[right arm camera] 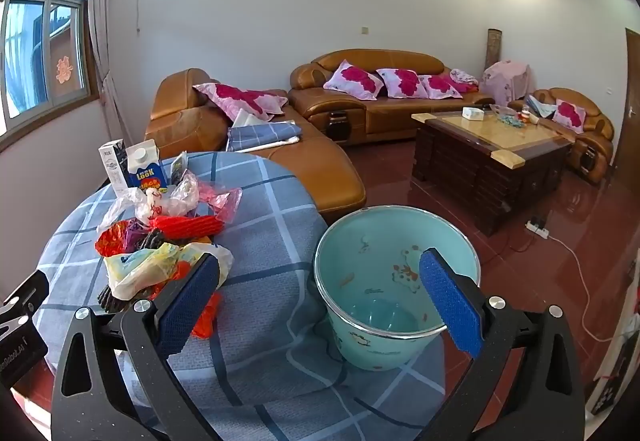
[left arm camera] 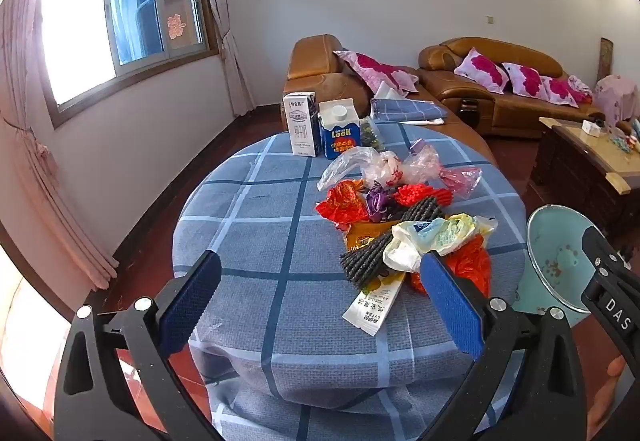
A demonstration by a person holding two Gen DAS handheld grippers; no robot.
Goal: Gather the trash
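The left tool (left arm camera: 320, 297) hangs over the near edge of the round worktop (left arm camera: 256, 201), its two blue-padded fingers spread wide with nothing between them. Its right finger (left arm camera: 450, 305) overlaps the near end of the trash heap (left arm camera: 400, 225) in this view; whether it touches I cannot tell. The right tool (right arm camera: 320, 299) is just as wide open and empty, one finger in front of the heap's edge, the other in front of the pale green bucket (right arm camera: 396, 281).

The heap lies on the checked blue cloth: a crumpled yellowish plastic bag (left arm camera: 436, 241) nearest, red foil wrappers (left arm camera: 344, 203), a dark knobbly strip (left arm camera: 384, 245), a white sachet (left arm camera: 374, 303) pointing at the worktop's edge, and a clear pinkish bag (left arm camera: 384, 167) farther back (all piled loosely and overlapping).

Beyond the heap two cartons stand upright side by side, a white one (left arm camera: 302, 129) and a blue one (left arm camera: 340, 131). The bucket sits to the right of the heap, apart from it, its mouth open and only its printed inside showing. Behind everything runs a brown leather sofa (right arm camera: 384, 97) with pink cushions, and a dark coffee table (right arm camera: 492, 145) stands on the red floor.
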